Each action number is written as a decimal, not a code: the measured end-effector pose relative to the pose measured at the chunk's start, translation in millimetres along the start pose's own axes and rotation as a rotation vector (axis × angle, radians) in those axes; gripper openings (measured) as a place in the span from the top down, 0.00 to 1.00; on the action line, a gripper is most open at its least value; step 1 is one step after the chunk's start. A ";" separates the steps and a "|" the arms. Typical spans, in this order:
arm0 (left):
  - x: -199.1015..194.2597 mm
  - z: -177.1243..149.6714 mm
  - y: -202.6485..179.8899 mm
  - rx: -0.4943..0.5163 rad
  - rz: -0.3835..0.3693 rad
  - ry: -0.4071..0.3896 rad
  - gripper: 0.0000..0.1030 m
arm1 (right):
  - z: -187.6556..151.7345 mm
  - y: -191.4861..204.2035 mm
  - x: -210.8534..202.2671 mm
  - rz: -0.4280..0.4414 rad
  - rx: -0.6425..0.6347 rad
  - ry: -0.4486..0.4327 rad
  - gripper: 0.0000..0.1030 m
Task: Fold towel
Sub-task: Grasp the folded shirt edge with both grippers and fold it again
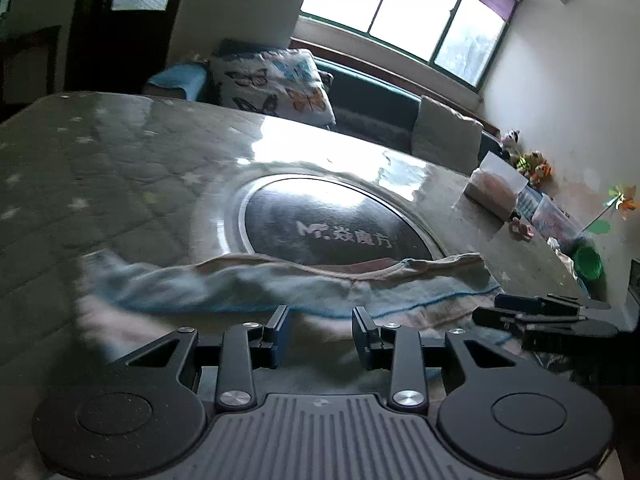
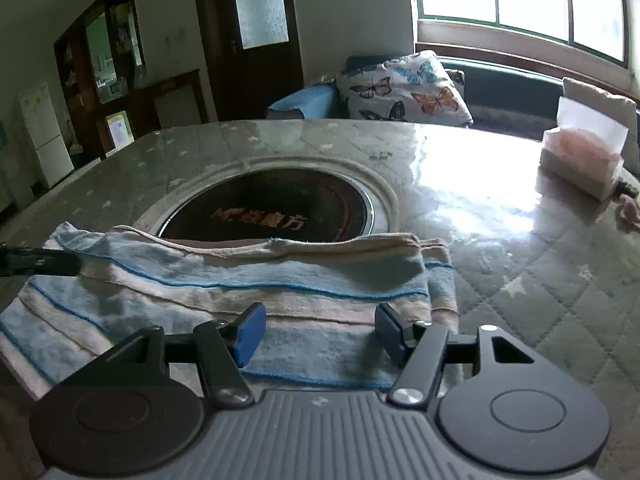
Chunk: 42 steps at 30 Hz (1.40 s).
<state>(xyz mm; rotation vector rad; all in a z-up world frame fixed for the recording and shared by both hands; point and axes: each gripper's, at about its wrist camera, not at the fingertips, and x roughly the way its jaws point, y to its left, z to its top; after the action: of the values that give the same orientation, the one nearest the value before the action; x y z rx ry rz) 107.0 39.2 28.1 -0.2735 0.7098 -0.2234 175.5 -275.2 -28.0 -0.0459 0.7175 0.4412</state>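
A blue and beige striped towel [image 1: 248, 284] [image 2: 224, 280] lies folded over lengthwise on the quilted table cover, its far edge along the near rim of a round black plate. My left gripper [image 1: 320, 320] hovers open just above the towel's near edge, nothing between its fingers. Seen in the left wrist view, my right gripper [image 1: 540, 314] is at the towel's right end. In its own view my right gripper [image 2: 320, 322] stands wide open over the towel's right part, pads clear of the cloth. The left gripper's fingers [image 2: 40, 262] reach in over the towel's left end.
A round black plate [image 2: 272, 208] with lettering is set into the table's middle. A tissue box [image 2: 580, 156] stands at the right, small toys [image 1: 536, 168] and a green cup [image 1: 586, 262] along the wall. A butterfly cushion [image 2: 404, 88] lies on the bench behind.
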 end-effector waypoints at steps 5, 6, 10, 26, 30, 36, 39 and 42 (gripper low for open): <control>30.7 -0.2 6.9 0.003 0.051 0.017 0.68 | -3.2 -2.7 6.6 0.005 -0.004 -0.002 0.33; 31.1 -2.2 9.0 0.011 0.057 0.007 0.71 | -3.1 -2.9 6.7 0.008 -0.008 -0.002 0.30; 22.2 -6.1 17.4 0.000 0.060 -0.011 0.73 | -4.9 -3.0 6.7 0.022 -0.022 -0.006 0.26; -1.3 4.3 41.7 -0.097 0.122 -0.069 0.66 | 11.8 -2.1 13.9 0.063 -0.052 -0.017 0.10; -1.1 4.1 50.0 -0.118 0.149 -0.060 0.65 | 23.8 -7.7 28.4 0.061 -0.051 -0.015 0.10; -16.2 2.5 50.1 -0.119 0.134 -0.093 0.54 | 29.4 -19.7 44.5 0.057 -0.007 0.010 0.08; -31.6 2.7 51.0 -0.114 0.146 -0.123 0.45 | 29.2 -15.9 39.7 0.051 -0.013 0.007 0.08; -47.6 -2.0 55.7 -0.113 0.174 -0.136 0.38 | 25.7 -7.9 32.3 0.061 -0.040 0.012 0.06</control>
<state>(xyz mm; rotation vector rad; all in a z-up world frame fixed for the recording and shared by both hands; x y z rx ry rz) 76.6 105.3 37.8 -0.3299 0.6082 0.0010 216.3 -265.3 -30.2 -0.0649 0.7237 0.5142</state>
